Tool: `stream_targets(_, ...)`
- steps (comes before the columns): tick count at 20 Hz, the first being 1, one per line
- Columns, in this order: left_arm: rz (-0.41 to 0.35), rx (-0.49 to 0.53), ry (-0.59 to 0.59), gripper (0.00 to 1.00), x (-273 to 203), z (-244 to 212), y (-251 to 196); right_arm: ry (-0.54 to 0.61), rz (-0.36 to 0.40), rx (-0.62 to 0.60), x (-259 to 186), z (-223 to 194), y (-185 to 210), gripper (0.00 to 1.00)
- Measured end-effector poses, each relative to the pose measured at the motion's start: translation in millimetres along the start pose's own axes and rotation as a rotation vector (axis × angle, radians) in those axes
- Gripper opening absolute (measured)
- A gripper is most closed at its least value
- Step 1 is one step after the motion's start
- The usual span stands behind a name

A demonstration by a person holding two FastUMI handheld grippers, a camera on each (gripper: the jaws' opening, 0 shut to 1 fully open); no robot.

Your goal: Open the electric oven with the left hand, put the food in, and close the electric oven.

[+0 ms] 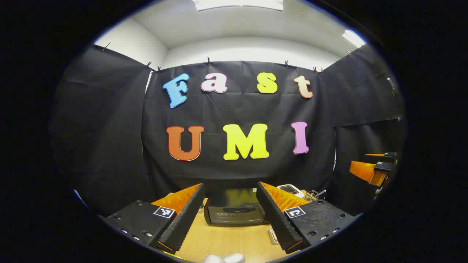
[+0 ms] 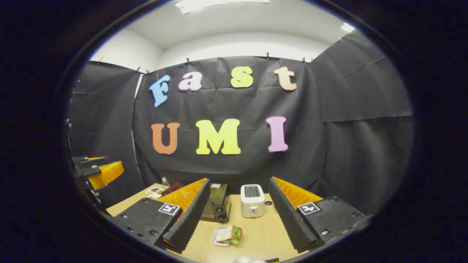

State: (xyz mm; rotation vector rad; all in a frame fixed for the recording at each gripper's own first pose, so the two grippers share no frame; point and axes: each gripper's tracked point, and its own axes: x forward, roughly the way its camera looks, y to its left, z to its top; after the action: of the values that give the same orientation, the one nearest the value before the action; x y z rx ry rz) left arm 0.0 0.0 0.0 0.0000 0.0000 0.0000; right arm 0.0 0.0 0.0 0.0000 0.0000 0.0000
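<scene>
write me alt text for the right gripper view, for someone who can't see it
The right gripper, fingers spread open and empty, hovers above a wooden table where a sandwich lies on a small white tray. Behind it stand a dark electric oven and, to its right, a white toaster; the left gripper shows far left.

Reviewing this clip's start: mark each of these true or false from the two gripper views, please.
1. The electric oven has its door shut. True.
2. The left gripper grips the oven handle. False: it is open, held short of the oven.
3. A sandwich lies in a small tray on the table. True.
4. The right gripper holds the sandwich. False: it is open, with nothing between its fingers.
5. A white toaster stands beside the oven. True.
</scene>
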Motion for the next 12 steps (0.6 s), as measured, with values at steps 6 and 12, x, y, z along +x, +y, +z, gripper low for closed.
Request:
stream_targets(6, 0.003, 0.001, 0.000, 0.93, -5.8, -0.5, 9.0, 0.013, 0.005, -0.020, -2.0, -3.4, 11.4, 0.93)
stream_targets(12, 0.026, -0.016, 0.004, 0.93, -6.5, -3.5, 13.4, 0.016, 0.015, -0.028, -0.6, -6.3, 19.0, 1.00)
